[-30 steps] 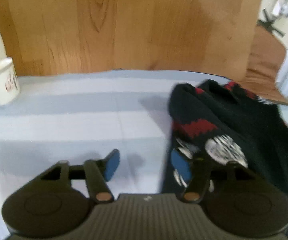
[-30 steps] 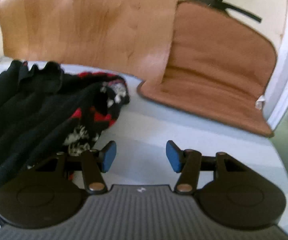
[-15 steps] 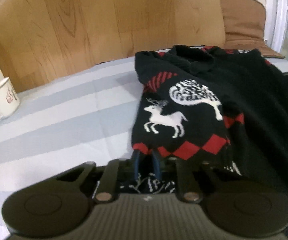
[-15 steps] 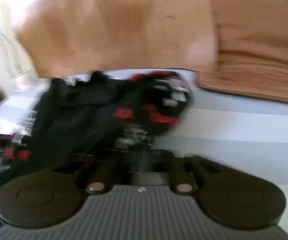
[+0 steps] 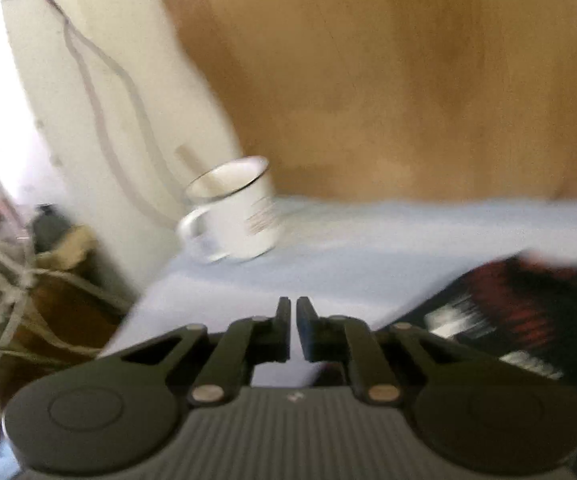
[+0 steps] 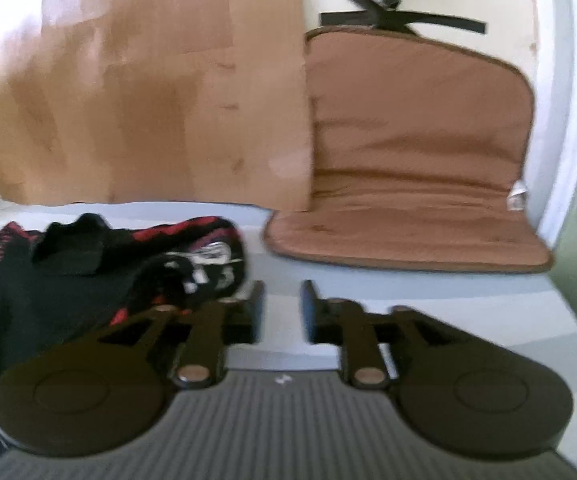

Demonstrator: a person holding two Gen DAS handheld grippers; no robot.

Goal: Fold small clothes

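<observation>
A small black sweater (image 6: 60,280) with red and white pattern lies bunched on the striped pale blue cloth. In the left wrist view a blurred part of the sweater (image 5: 520,320) shows at the right. My left gripper (image 5: 292,312) has its fingers nearly together with a thin gap and nothing between them; it sits left of the sweater, near the table's left edge. My right gripper (image 6: 282,300) is partly open and empty, just right of the sweater's bunched sleeve.
A white enamel mug (image 5: 236,212) with a stick in it stands at the table's far left corner. A wooden board (image 6: 148,92) leans behind the table. A brown cushion (image 6: 412,168) lies at the back right. Cables and clutter (image 5: 12,280) lie beyond the left edge.
Both grippers were shut on the sweater half a second ago and have let go. The left gripper has swung left toward the mug. The right gripper has opened partway and moved right.
</observation>
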